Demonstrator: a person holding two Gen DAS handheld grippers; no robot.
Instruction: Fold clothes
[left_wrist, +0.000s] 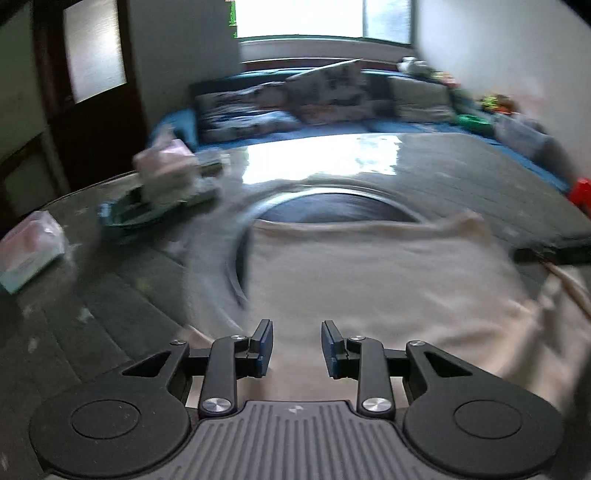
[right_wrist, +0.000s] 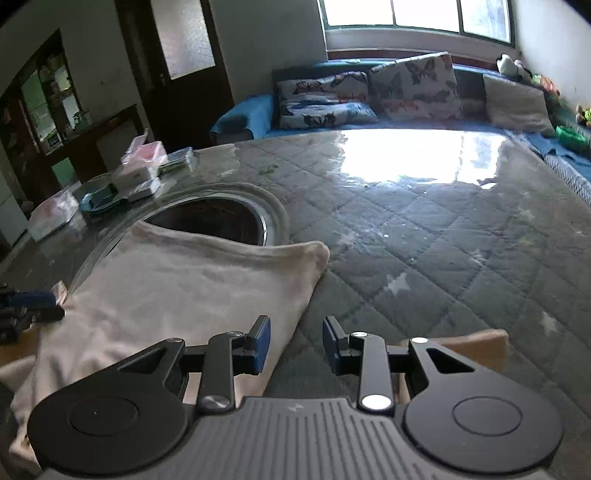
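A beige garment (left_wrist: 369, 280) lies folded flat on the quilted grey table cover (left_wrist: 461, 173); its far edge overlaps a round metal-rimmed hole (left_wrist: 332, 210). My left gripper (left_wrist: 297, 347) is open and empty just above the garment's near part. In the right wrist view the garment (right_wrist: 177, 291) lies to the left, and my right gripper (right_wrist: 296, 345) is open and empty over its right edge and the table cover (right_wrist: 424, 240). The left gripper's tip (right_wrist: 33, 306) shows at the far left, at the garment's left edge. Another beige fabric part (right_wrist: 476, 347) lies behind the right finger.
A dish with boxes and packets (right_wrist: 122, 184) and a tissue pack (right_wrist: 51, 214) stand at the table's far left. The round hole (right_wrist: 210, 218) is beyond the garment. A blue sofa with cushions (right_wrist: 369, 96) runs behind the table, under a window.
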